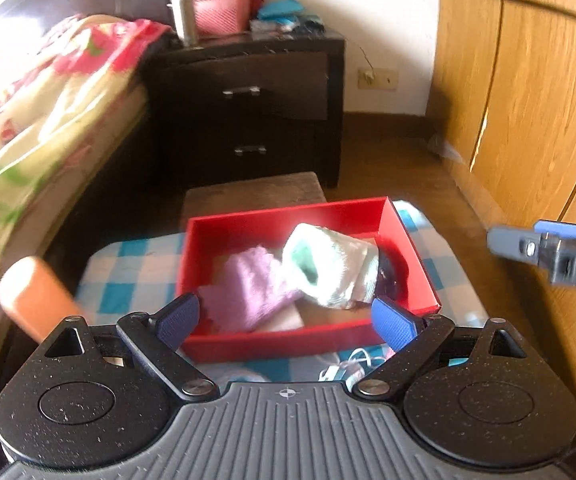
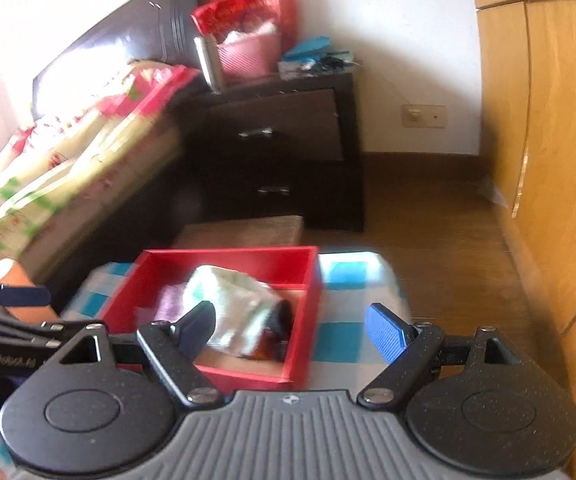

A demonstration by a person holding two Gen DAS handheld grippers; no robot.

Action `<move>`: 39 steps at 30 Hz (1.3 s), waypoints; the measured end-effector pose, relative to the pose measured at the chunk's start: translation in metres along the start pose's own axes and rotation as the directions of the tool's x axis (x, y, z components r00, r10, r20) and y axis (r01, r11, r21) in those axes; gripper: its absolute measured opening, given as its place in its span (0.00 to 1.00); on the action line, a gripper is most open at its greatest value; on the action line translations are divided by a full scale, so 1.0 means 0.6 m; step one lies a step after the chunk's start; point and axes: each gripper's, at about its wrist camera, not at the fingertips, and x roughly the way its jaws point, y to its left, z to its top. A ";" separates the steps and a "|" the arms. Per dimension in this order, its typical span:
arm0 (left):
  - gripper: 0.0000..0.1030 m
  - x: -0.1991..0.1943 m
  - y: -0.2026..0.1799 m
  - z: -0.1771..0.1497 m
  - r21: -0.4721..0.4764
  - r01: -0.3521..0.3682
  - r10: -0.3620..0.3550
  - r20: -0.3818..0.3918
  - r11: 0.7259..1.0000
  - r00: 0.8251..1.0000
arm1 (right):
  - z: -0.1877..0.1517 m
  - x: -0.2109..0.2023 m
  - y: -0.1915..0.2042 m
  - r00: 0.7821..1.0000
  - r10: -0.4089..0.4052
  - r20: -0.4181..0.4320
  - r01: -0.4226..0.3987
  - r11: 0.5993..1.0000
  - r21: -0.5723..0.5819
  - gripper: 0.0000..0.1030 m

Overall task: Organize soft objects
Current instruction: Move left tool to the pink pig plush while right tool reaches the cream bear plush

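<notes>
Writing: the right claw's [image 1: 535, 246] side shows "DA" in white, cut off at the edge; the left claw's [image 2: 12, 300] side reads "GenRobot.AI", a bit blurry.
Box: one red box [image 1: 403, 236] sits on the blue and white checked surface [image 1: 124, 272].
Soft things: one purple sock [image 1: 254, 288] and one white-green sock [image 1: 327, 268] lie touching inside the box.
Left claw: spread wide, holding nothing.
Right claw: spread wide, holding nothing.
Drawers: one dark cabinet [image 1: 272, 92] with two handles.
</notes>
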 end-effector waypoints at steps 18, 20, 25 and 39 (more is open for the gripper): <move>0.87 -0.128 0.092 -0.124 -0.080 -0.034 0.033 -0.017 0.996 0.999 | -0.039 -0.097 0.139 0.985 0.168 -0.042 -0.172 0.979 -0.110 0.61; 0.86 -0.117 0.096 -0.146 -0.072 -0.035 0.031 -0.045 0.997 0.998 | -0.065 -0.096 0.148 0.983 0.161 -0.083 -0.170 0.979 -0.117 0.61; 0.84 -0.089 0.099 -0.182 -0.027 -0.034 0.030 -0.136 0.999 0.990 | -0.113 -0.093 0.160 0.978 0.137 -0.159 -0.160 0.977 -0.142 0.61; 0.84 -0.009 0.110 -0.205 -0.004 -0.009 0.008 -0.250 1.000 0.968 | -0.168 0.023 0.201 0.929 0.082 -0.360 -0.147 0.976 -0.158 0.61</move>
